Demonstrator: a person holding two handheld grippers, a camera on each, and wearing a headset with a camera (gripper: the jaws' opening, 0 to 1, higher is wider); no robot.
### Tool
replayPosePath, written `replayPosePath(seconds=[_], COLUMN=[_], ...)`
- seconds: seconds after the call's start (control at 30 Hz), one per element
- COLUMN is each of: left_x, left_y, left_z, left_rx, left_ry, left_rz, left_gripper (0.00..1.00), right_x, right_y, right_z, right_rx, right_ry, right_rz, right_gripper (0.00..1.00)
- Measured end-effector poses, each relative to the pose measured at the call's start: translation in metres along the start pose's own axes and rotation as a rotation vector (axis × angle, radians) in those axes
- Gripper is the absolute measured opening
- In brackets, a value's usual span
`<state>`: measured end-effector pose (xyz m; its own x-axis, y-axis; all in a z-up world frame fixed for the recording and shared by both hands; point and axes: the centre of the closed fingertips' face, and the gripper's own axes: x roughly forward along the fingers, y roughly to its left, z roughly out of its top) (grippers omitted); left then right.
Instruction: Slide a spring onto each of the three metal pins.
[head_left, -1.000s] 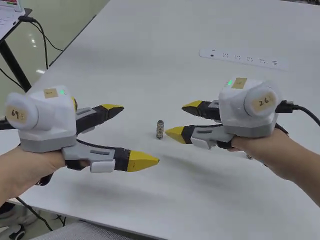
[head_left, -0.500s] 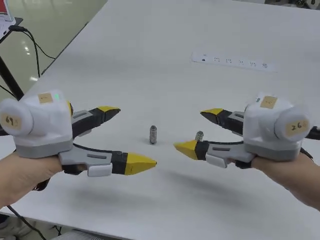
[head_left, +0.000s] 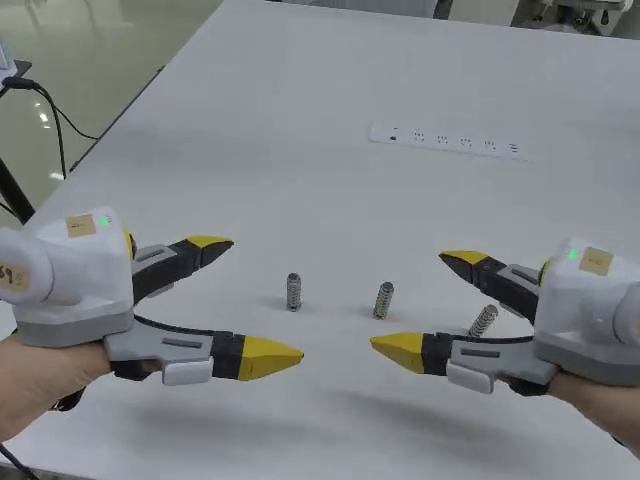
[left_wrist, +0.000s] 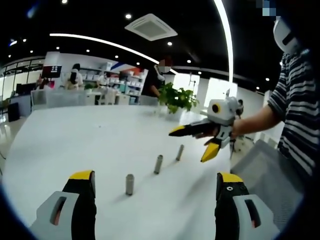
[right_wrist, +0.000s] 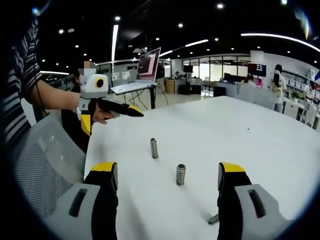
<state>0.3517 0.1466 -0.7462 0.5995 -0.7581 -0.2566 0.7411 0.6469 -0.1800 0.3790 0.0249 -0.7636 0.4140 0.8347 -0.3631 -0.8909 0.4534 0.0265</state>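
White table (head_left: 300, 120). Power strip (head_left: 445, 141) lies flat on it, far side. Beyond the table: open laptop (right_wrist: 149, 64), leafy potted plant (left_wrist: 176, 98).

Head view: high above the near edge of the table (head_left: 300, 120), facing forward and down, moderately near.
Left gripper view: low over the tabletop, facing across it towards the right gripper (left_wrist: 189, 145), close in.
Right gripper view: low, facing the opposite way towards the left gripper (right_wrist: 113, 120), close in.
Shared by all three: the row of springs (head_left: 384, 300) between the grippers.
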Motion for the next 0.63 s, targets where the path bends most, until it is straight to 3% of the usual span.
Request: replayPosePath(seconds=[0.33, 0.63], left_x=[0.002, -0.006], left_y=[-0.002, 0.003], left_z=[-0.004, -0.002], left_rx=[-0.005, -0.003], left_ry=[0.004, -0.004], left_rz=[-0.005, 0.016], left_gripper=[0.98, 0.98], right_x=[-0.037, -0.059], right_y=[-0.011, -0.025], right_z=[-0.009, -0.034], right_rx=[0.08, 0.117], right_ry=[-0.067, -0.04], right_rz=[-0.068, -0.124], right_gripper=[0.98, 0.99])
